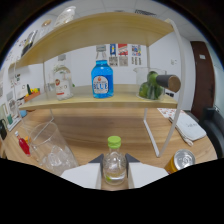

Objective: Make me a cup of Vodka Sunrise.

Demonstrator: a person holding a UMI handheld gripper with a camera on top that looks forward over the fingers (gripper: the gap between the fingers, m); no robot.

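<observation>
Pointing level toward the shelf (100, 102), the gripper (114, 172) is clamped on a green-capped bottle (114, 162).

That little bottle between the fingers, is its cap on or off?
On. The small bottle stands upright between the gripper fingers with its green cap on top.

A light wooden shelf (100, 100) with thin white legs stands on a brown wooden surface (95, 131). Behind it is a white wall (82, 62) with small papers (123, 54) stuck on. A dark door (202, 75) is nearby.
</observation>
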